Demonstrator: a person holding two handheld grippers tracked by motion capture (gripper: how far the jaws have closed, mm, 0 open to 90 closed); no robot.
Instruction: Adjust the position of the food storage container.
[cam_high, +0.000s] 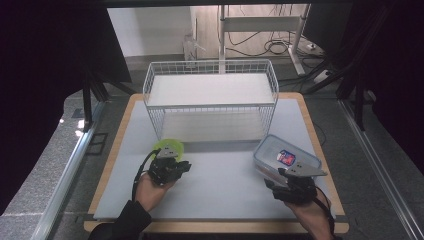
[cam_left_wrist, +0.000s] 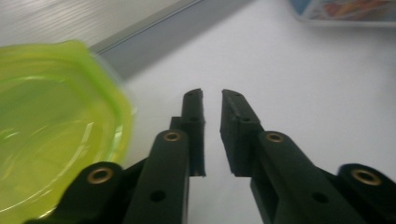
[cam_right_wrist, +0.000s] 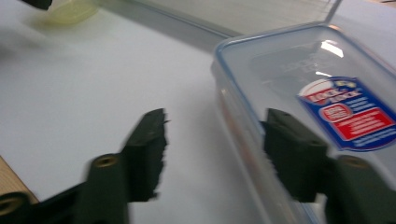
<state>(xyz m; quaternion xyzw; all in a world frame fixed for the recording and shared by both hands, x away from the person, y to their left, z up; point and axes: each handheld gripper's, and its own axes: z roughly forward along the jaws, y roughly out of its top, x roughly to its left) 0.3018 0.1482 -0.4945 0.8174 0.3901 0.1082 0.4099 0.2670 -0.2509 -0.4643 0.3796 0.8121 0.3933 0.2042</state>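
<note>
A: Left tongs (cam_left_wrist: 212, 100)?
B: Barely parted, nothing between. Green bowl (cam_left_wrist: 51, 126) just beside them, on the counter (cam_high: 220, 175).
A: Right tongs (cam_right_wrist: 212, 130)?
B: Half open, straddling the near wall of the clear box (cam_right_wrist: 299, 93); not pressing. Wire basket (cam_high: 210, 97) beyond.

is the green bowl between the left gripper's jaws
No, in the left gripper view the green bowl sits off beside the left gripper, whose narrow gap holds nothing.

High view sits above the person's side, looking forward and down over the whole counter (cam_high: 220, 170). Each gripper view rides low, close along its own tongs. All three share the green bowl (cam_high: 167, 147) and clear container (cam_high: 285, 157).
</note>
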